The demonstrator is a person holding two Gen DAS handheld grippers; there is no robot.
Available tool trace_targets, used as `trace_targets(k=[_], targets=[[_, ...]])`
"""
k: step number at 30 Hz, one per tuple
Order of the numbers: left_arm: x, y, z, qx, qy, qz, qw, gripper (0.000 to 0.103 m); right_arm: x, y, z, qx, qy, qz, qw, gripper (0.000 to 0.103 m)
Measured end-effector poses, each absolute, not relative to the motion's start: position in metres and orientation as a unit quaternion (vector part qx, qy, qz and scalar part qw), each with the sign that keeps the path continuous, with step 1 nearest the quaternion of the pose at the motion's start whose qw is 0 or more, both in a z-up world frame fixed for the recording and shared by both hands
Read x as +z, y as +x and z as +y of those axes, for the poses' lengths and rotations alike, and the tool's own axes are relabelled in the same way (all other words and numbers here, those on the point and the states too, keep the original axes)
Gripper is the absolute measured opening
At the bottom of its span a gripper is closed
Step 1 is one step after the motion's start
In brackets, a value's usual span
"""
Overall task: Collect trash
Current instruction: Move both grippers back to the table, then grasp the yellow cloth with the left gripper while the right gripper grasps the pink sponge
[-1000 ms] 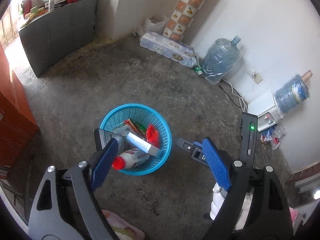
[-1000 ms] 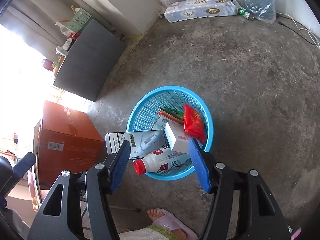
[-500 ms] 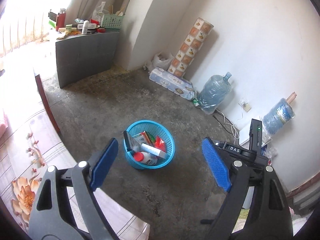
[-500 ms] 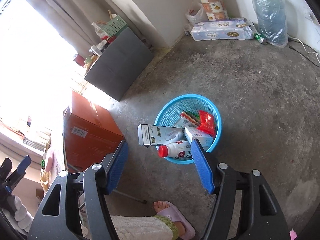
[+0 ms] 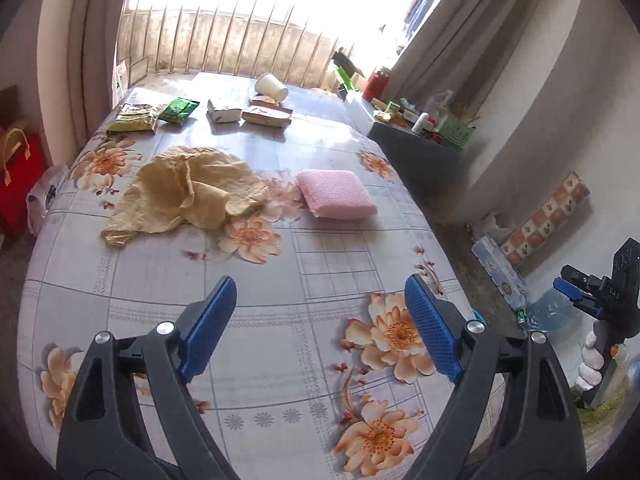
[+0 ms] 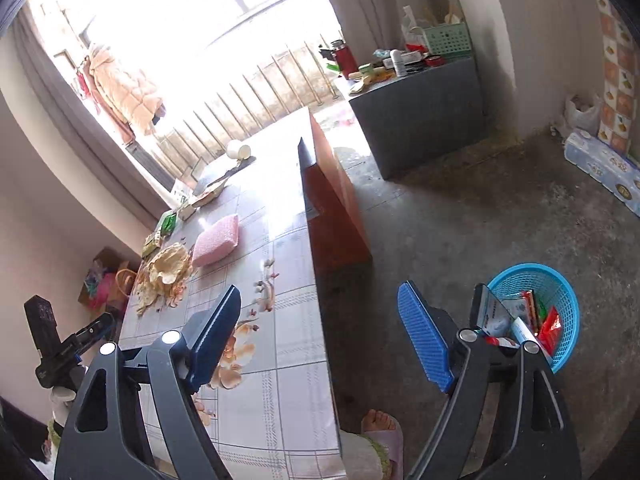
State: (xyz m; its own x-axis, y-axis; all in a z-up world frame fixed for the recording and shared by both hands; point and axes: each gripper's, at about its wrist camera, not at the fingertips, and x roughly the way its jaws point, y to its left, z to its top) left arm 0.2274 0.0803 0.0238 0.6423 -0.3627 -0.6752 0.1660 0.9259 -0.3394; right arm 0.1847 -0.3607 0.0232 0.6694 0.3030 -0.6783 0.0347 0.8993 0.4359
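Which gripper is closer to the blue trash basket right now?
Right. The right gripper hangs over the table's edge with the blue basket on the floor just beside it. The left gripper is over the table, basket out of its view.

Harsh daylight from window (image 5: pixel 256 12) blows out upper frames; glare streaks table (image 6: pixel 256 184). Fisheye bends edges, dark vignette corners. Slight motion softness.
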Motion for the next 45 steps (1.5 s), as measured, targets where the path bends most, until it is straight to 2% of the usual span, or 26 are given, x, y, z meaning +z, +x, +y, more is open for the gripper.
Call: trace_targets(k=[6, 11, 23, 25, 26, 28, 31, 34, 40, 45], targets=[[0.018, 0.266, 0.138, -0.096, -0.154, 0.394, 0.901, 0.084, 0.013, 0.26, -0.263, 0.148, 0.177, 0.449, 0.863, 0.082], [0.01, 0.318, 0.147, -0.073, -0.155, 0.397, 0.902, 0.085, 0.002, 0.31, -0.21, 0.171, 0.152, 0.475, 0.85, 0.087], [-0.037, 0.431, 0.134, -0.051, -0.078, 0.437, 0.895, 0.084, -0.028, 0.439, -0.154, 0.148, 0.062, 0.481, 0.862, 0.087], [-0.048, 0.441, 0.126, -0.044, -0.061, 0.449, 0.89, 0.069, -0.04, 0.454, -0.144, 0.137, 0.043, 0.488, 0.861, 0.087], [-0.055, 0.445, 0.121, -0.038, -0.049, 0.457, 0.887, 0.066, -0.047, 0.459, -0.14, 0.13, 0.03, 0.492, 0.861, 0.087], [-0.066, 0.448, 0.114, -0.032, -0.034, 0.47, 0.882, 0.046, -0.059, 0.461, -0.133, 0.125, 0.014, 0.505, 0.854, 0.076], [-0.074, 0.439, 0.104, -0.031, -0.007, 0.468, 0.883, 0.025, -0.06, 0.45, -0.132, 0.131, 0.017, 0.499, 0.857, 0.07], [-0.076, 0.423, 0.094, -0.042, 0.018, 0.47, 0.881, 0.013, -0.059, 0.429, -0.135, 0.136, 0.022, 0.505, 0.852, 0.067], [-0.07, 0.343, 0.077, -0.106, 0.001, 0.488, 0.867, 0.01, -0.059, 0.355, -0.147, 0.141, 0.034, 0.513, 0.846, 0.067], [-0.07, 0.254, 0.073, -0.15, -0.058, 0.507, 0.847, 0.009, -0.06, 0.276, -0.171, 0.13, 0.065, 0.519, 0.842, 0.067]])
